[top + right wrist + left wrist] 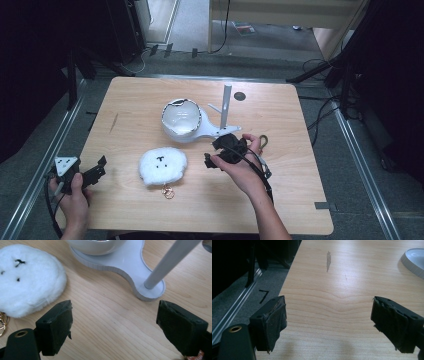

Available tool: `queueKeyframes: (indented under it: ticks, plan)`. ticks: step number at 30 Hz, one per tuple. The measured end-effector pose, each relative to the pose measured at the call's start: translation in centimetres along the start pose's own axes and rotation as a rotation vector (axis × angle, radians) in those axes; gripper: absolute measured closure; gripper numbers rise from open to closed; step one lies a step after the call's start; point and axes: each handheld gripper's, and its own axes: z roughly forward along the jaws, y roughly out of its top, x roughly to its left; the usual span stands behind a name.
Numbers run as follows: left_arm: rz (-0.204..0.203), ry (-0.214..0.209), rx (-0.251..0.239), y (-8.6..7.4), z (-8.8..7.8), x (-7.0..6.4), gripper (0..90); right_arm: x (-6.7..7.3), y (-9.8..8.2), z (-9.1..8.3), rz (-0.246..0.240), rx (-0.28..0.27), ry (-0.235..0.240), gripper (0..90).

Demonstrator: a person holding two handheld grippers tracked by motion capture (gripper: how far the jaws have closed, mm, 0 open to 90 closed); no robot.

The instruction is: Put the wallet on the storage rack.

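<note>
Right gripper is held wide open just above the bare wood, nothing gripped or touched; its worn black pads are seen just near of the white stand. That stand is smooth plastic, a flat curvy base with a grey upright post and a glossy round bowl sat on it. The fluffy white plush, round with tiny black stitched marks and a gold ring, is found left of that gripper; left gripper is parked gaping, empty, at the table's near left edge.
</note>
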Motion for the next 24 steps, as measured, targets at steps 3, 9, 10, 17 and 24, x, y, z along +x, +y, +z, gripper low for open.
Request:
queueKeyframes:
  ticks: [3,9,10,17,24]
  plan:
    - [-0.004,-0.002,-0.003,0.0,0.0,0.0,13.8,0.6,0.3,0.4,-0.006,0.007,0.011,14.2]
    - [-0.005,-0.002,-0.004,0.0,0.0,0.0,13.7,1.6,0.8,1.2,-0.020,0.017,0.035,14.2]
    - [-0.005,-0.003,-0.005,0.0,0.0,0.0,13.8,2.1,1.0,1.5,-0.019,0.022,0.041,14.3]
    - [-0.007,-0.001,-0.001,0.0,0.0,0.0,13.8,3.4,1.6,2.6,-0.043,0.037,0.076,14.2]
    - [-0.006,-0.002,0.000,0.0,0.0,0.0,13.8,4.7,2.3,3.5,-0.060,0.052,0.096,14.2]
